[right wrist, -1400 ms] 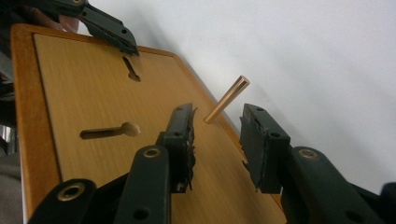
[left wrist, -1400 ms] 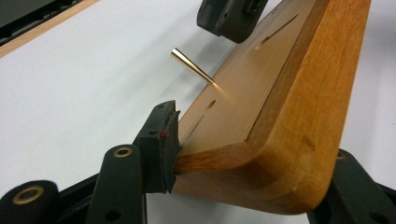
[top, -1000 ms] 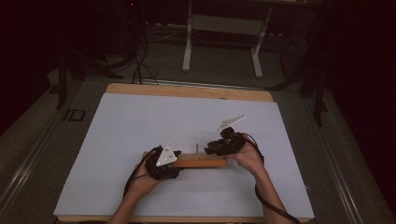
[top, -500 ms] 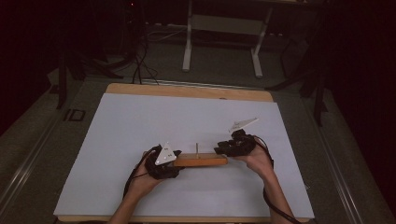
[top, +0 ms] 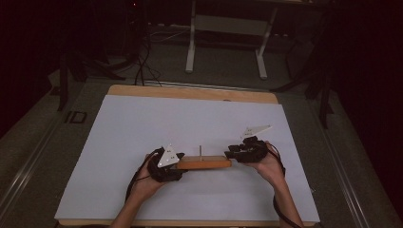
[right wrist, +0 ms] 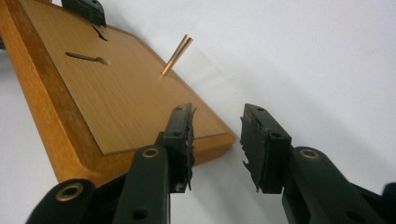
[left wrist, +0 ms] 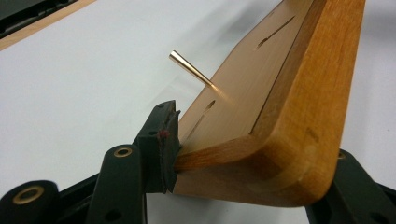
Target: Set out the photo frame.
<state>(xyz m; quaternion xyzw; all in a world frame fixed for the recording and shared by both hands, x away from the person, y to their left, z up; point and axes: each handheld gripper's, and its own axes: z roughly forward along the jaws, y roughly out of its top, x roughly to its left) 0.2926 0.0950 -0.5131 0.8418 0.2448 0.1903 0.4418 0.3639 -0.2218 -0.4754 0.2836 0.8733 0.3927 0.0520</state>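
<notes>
Wooden board [top: 204, 163], oblong and orange-brown, lies flat on the white surface [top: 190, 118] near the person's edge, its long axis running from left to right in the high view. A thin brass pin [top: 200, 151] stands upright from the middle of its top face; in the left gripper view the same pin [left wrist: 190, 69] rises from the paler inset panel, which also carries narrow slots.

Left hand-held gripper [top: 172, 164] is at the board's left end. In the left gripper view the board [left wrist: 280, 116] sits between the two black jaws, one rubber pad [left wrist: 164, 144] pressed against its near edge and the other jaw behind the rounded corner at lower right: the jaws pinch the board across its width. The left hand [top: 145, 183] rests on the surface behind it.

Right hand-held gripper [top: 232, 153] is at the board's right end, held in the right hand [top: 266, 164]. In the right gripper view its jaws stand spread with white surface showing between them; the left-hand pad [right wrist: 182, 140] lies in front of the board's corner [right wrist: 219, 137], the other pad [right wrist: 259, 144] is clear of the wood. Whether the first pad touches the board cannot be told. The grey three-cornered plate [top: 255, 130] on this gripper points away from the person.
</notes>
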